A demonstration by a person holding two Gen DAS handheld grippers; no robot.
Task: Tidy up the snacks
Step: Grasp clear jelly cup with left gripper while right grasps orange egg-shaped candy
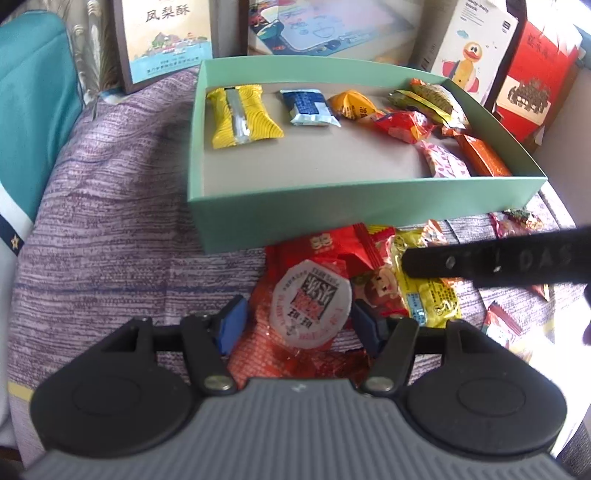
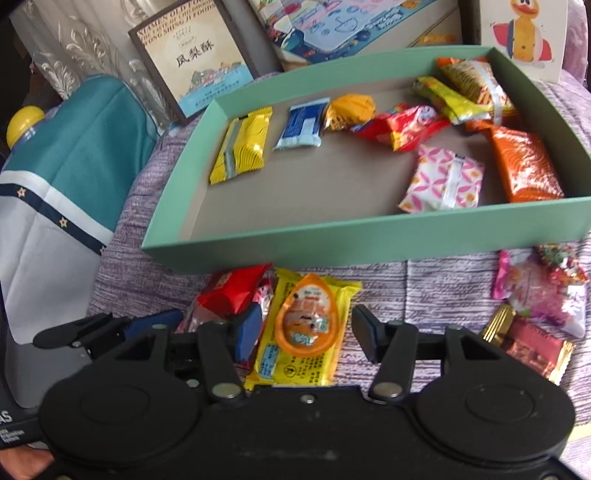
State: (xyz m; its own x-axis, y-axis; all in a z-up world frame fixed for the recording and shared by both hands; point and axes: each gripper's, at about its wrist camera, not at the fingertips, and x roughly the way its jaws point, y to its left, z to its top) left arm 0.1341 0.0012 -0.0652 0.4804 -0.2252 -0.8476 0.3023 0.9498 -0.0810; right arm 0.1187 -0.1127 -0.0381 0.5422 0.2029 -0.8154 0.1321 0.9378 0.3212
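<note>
Straddling, jaws apart: left gripper (image 1: pixel 295 325), round jelly cup (image 1: pixel 312 304); right gripper (image 2: pixel 301 332), yellow packet (image 2: pixel 303 328), seemingly lengthwise.

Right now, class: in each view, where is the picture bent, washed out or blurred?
Left wrist view: the green box rim bows with fisheye distortion, the picture book behind is washed out, and the right tongs cross blurred. Right wrist view: the box walls also curve, and daylight whitens the curtain.

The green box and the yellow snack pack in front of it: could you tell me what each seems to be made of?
Green box: likely matte paperboard, with flat walls, crisp folded corners and a bare grey-brown floor. Yellow snack pack: apparently glossy plastic film, crinkled with printed graphics.
</note>
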